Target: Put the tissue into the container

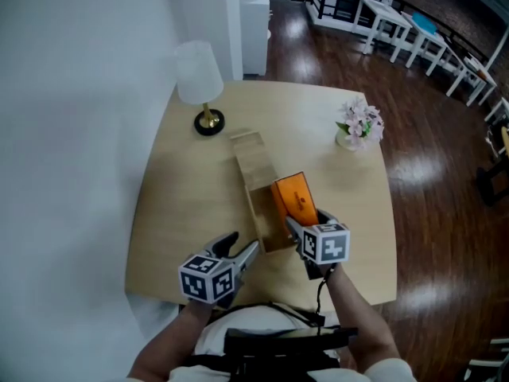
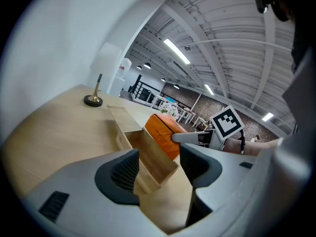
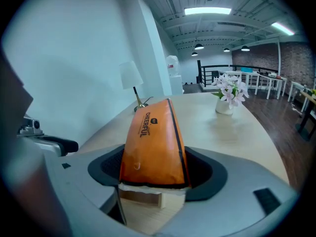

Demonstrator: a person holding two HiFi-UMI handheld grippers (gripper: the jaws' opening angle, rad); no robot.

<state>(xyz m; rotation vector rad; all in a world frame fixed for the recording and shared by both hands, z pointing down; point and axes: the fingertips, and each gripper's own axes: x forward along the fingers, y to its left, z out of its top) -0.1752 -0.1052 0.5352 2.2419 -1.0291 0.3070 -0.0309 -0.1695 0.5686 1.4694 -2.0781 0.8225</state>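
Against the right wall of the long, open light-wood box [image 1: 261, 207], the right gripper [image 3: 153, 168] is clamped on the orange soft-plastic tissue pack [image 1: 292, 196], which stands tilted. At the box's near end, the left gripper [image 2: 158, 169] hangs released, jaws apart and gripping nothing.

place: loft-style hall | cues: brick wall [image 3: 296, 63], strip lights [image 3: 207, 11], white tables [image 1: 390, 22], wood floor [image 1: 445, 213]

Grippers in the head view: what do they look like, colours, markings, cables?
Both the left gripper and right gripper are light grey plastic, each bearing a white cube with black square markers. Their pads are dark and ribbed. A black cable trails from the right one.
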